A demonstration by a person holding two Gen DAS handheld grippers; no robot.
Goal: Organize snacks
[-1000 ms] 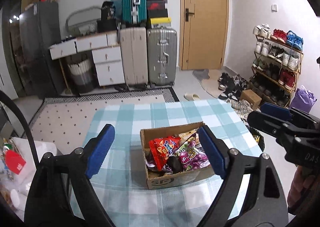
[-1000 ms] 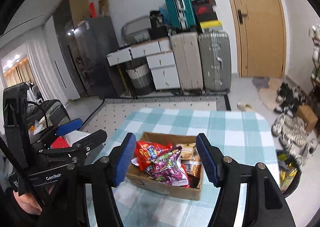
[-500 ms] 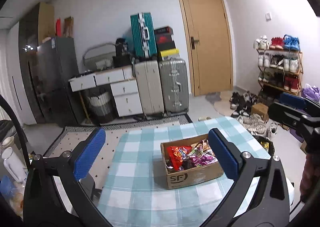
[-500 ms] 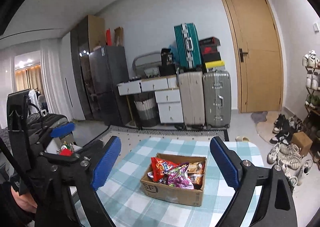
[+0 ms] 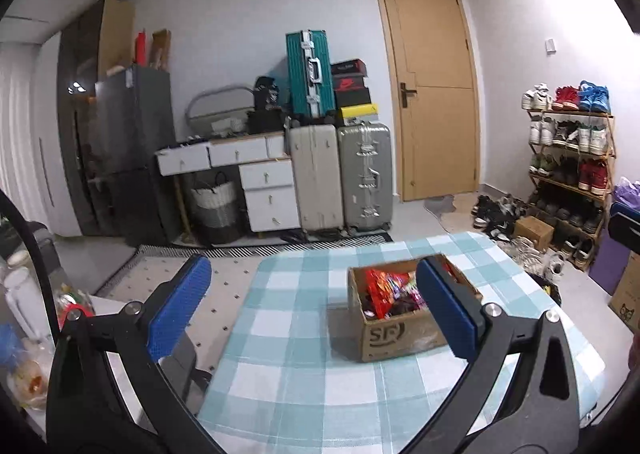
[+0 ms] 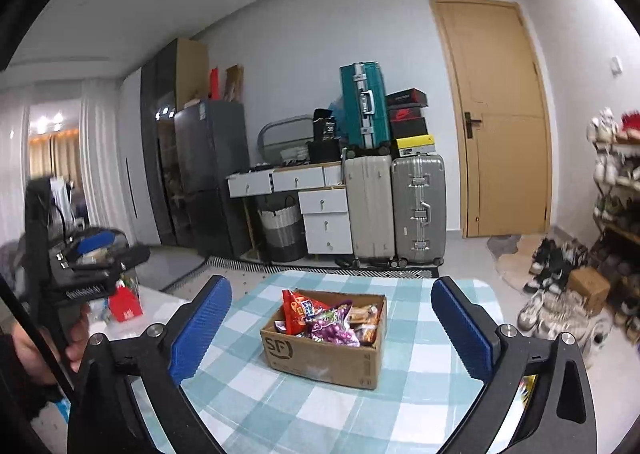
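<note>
A brown cardboard box stands on the table with the blue-and-white checked cloth. It holds several snack bags: a red one, a purple one and others. My left gripper is open and empty, above the table's near side; its right pad hides part of the box. My right gripper is open and empty, with the box seen between its pads, farther off. The left gripper also shows at the left of the right wrist view.
Behind the table are white drawers, suitcases, a dark fridge and a wooden door. A shoe rack and shoes on the floor lie to the right. A low side surface with bottles and bags is at left.
Both grippers have risen and pulled back from the box, so it looks smaller and farther. The left view has swung left, putting the box under its right pad. Both stay open.
</note>
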